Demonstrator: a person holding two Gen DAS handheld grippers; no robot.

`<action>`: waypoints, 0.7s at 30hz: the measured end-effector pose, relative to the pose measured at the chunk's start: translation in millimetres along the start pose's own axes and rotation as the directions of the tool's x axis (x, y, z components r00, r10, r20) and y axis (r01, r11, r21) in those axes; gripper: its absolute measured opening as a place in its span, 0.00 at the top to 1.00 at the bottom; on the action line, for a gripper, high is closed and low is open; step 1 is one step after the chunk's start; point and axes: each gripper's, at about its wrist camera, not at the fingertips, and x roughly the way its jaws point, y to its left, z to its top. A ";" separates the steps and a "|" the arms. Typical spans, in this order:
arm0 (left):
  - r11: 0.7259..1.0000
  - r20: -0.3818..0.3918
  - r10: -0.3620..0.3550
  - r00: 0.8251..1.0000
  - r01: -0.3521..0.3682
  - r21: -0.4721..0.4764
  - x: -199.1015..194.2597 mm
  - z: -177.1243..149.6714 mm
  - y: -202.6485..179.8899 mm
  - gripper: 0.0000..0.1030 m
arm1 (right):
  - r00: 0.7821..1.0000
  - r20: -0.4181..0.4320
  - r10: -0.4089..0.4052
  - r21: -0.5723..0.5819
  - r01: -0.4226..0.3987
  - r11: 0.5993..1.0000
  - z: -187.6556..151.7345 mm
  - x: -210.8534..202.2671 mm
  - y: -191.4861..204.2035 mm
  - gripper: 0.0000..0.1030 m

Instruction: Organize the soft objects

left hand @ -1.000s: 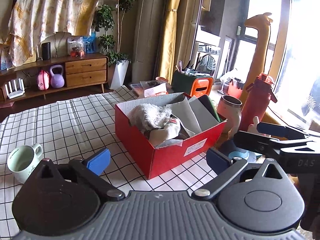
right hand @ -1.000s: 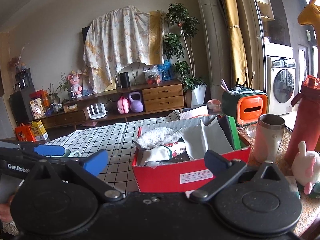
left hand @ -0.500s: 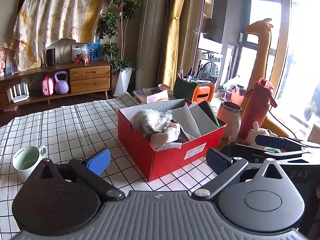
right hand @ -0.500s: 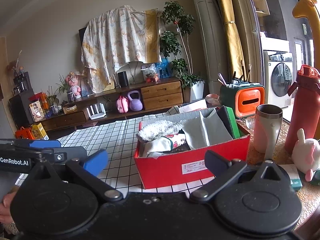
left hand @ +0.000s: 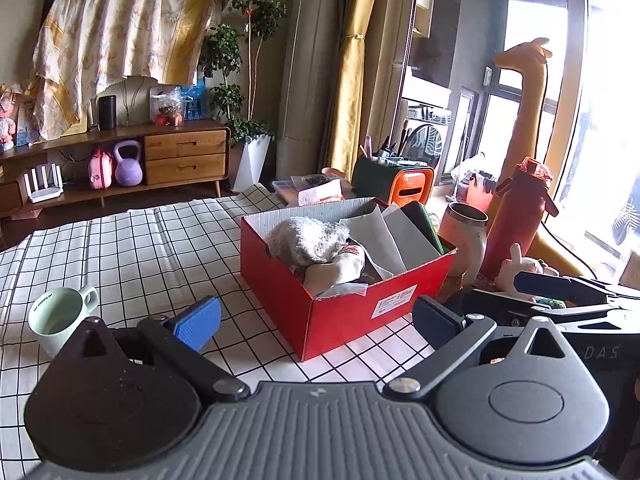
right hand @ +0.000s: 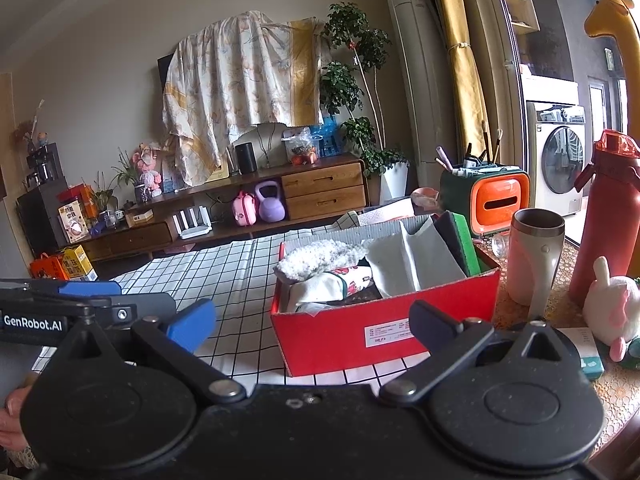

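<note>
The left wrist view alone shows the pale green mug point(left hand: 60, 314) standing on the checked cloth of the bench point(left hand: 132, 248), well to the left of the red cardboard box point(left hand: 344, 320). The right wrist view alone shows a thumb at its lower left edge, the washing machine point(right hand: 560, 164) and a small boxed packet point(right hand: 588, 350) beside the white plush rabbit point(right hand: 612, 304).

Both claws hang level above the near bench edge, side by side and aimed at the box. The left claw point(left hand: 316, 318) is released, its ribbed blue pads spread wide with nothing between them; the right claw point(right hand: 312, 320) is spread likewise and empty.

The soft things lie inside the box: a fluffy white towel point(right hand: 316, 258) on top of a printed cream cloth point(right hand: 336, 284), then stiff grey sheets point(right hand: 416, 258) leaning upright against a green-and-black sponge point(right hand: 460, 240). Right of the box stand a smooth metal tumbler point(right hand: 536, 252) and a tall red bottle point(right hand: 606, 216).
</note>
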 end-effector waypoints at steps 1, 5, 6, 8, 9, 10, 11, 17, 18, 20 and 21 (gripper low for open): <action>1.000 -0.001 0.000 1.000 0.000 -0.001 0.0 -0.3 0.2 0.00 | 1.000 0.000 0.000 0.000 0.000 1.000 0.0 0.0 0.0 0.00; 1.000 -0.005 0.007 1.000 -0.007 -0.005 0.4 -1.4 0.8 0.00 | 1.000 -0.001 0.004 -0.001 -0.004 1.000 -0.3 1.1 0.1 0.00; 1.000 -0.008 0.009 1.000 -0.009 -0.006 0.6 -1.7 0.8 0.00 | 1.000 -0.001 0.007 -0.002 -0.007 1.000 -0.1 1.1 0.4 0.00; 1.000 -0.009 0.013 1.000 -0.013 -0.007 0.4 -2.3 0.8 0.00 | 1.000 -0.004 0.011 -0.005 -0.011 1.000 -1.0 3.1 0.8 0.00; 1.000 -0.009 0.013 1.000 -0.013 -0.007 0.1 -2.4 1.1 0.00 | 1.000 -0.004 0.011 -0.005 -0.011 1.000 -1.4 3.4 1.1 0.00; 1.000 -0.008 0.013 1.000 -0.013 -0.007 0.0 -2.5 1.0 0.00 | 1.000 -0.005 0.012 -0.004 -0.012 1.000 -1.9 3.7 1.4 0.00; 1.000 -0.007 0.012 1.000 -0.012 -0.006 -0.1 -2.6 1.1 0.00 | 1.000 -0.006 0.015 -0.003 -0.015 1.000 -2.0 3.8 1.2 0.00; 1.000 -0.009 0.012 1.000 -0.012 -0.009 -0.6 -3.2 1.2 0.00 | 1.000 -0.006 0.014 -0.004 -0.014 1.000 -2.4 3.5 1.4 0.00; 1.000 -0.009 0.012 1.000 -0.012 -0.008 -0.9 -3.5 1.2 0.00 | 1.000 -0.006 0.014 -0.004 -0.014 1.000 -2.3 3.5 1.3 0.00; 1.000 -0.008 0.013 1.000 -0.013 -0.007 -1.1 -3.8 1.0 0.00 | 1.000 -0.007 0.015 -0.002 -0.015 1.000 -2.3 3.5 1.2 0.00; 1.000 -0.008 0.013 1.000 -0.013 -0.008 -0.8 -3.6 1.0 0.00 | 1.000 -0.008 0.016 -0.001 -0.016 1.000 -2.3 3.6 1.0 0.00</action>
